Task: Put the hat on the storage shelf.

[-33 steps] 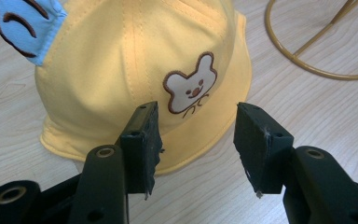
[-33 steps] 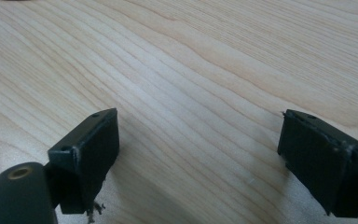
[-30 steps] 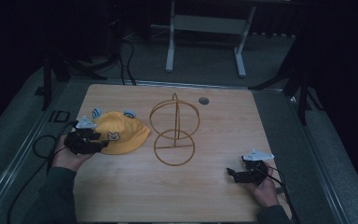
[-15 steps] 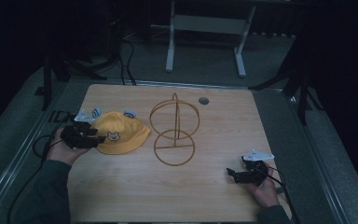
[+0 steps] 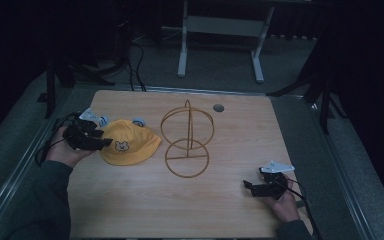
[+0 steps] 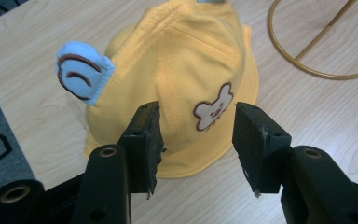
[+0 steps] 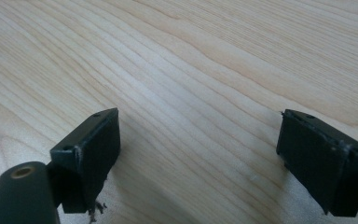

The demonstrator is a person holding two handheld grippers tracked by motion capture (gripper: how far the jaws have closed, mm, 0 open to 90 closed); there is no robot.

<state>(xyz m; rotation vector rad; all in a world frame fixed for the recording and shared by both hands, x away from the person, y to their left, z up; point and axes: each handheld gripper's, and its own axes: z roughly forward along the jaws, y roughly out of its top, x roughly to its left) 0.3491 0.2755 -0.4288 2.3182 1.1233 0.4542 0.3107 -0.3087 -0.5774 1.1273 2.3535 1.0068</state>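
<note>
A yellow bucket hat [image 5: 130, 145] with pale blue ears and a bear patch lies crown-up on the left of the wooden table [image 5: 180, 215]. My left gripper [image 5: 104, 142] is at the hat's left brim. In the left gripper view the hat [image 6: 186, 65] lies straight ahead. The left gripper [image 6: 196, 140] is open there, its jaws standing either side of the near brim below the bear patch [image 6: 213, 108]. A blue ear [image 6: 81, 72] stands up at the left. My right gripper [image 5: 248, 186] rests near the front right, and the right gripper [image 7: 200, 144] is wide open over bare wood.
A gold wire stand [image 5: 187, 142], a sphere-shaped cage on a ring base, stands mid-table just right of the hat; its ring [image 6: 317, 70] curves past the hat. A grey round plug [image 5: 218, 107] sits at the back edge. Cables and a metal frame lie beyond the table.
My left gripper has drifted slightly left and back along the hat's brim. The hat, the stand and the right gripper have stayed put.
</note>
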